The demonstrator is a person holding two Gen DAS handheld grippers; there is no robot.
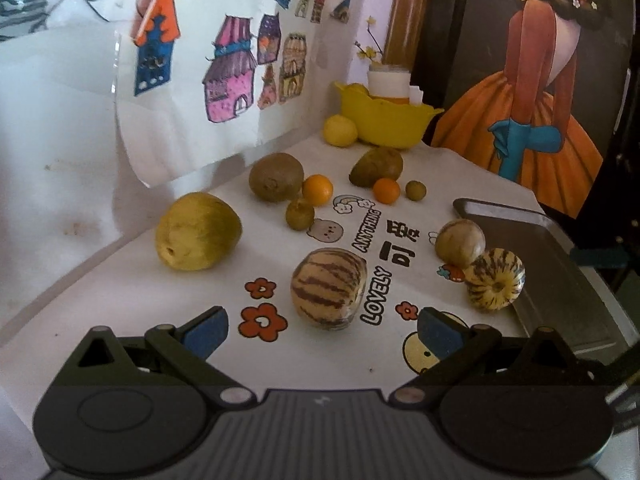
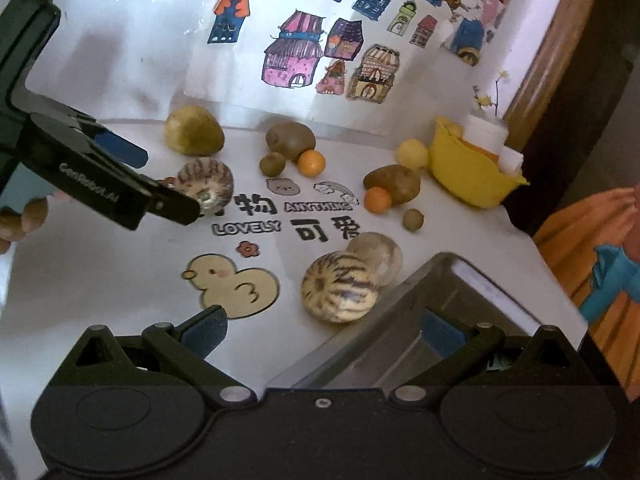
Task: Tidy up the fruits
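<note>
A striped melon (image 1: 328,288) lies on the white printed tablecloth (image 1: 120,320), just ahead of my left gripper (image 1: 322,334), which is open. In the right wrist view that left gripper (image 2: 170,184) straddles the same melon (image 2: 206,180) without closing on it. My right gripper (image 2: 323,331) is open and empty, its right finger over a metal tray (image 2: 420,300). A second striped melon (image 2: 338,286) and a pale round fruit (image 2: 376,254) rest against the tray's edge. Kiwis (image 1: 276,177), small oranges (image 1: 317,189) and a large yellow-green fruit (image 1: 198,232) lie scattered behind.
A yellow bowl (image 1: 386,120) stands at the back of the table with a lemon (image 1: 340,130) beside it and a white bottle (image 1: 388,82) behind. Drawings hang on the wall at the back. A hand (image 2: 24,216) holds the left gripper. The table edge falls away at the right.
</note>
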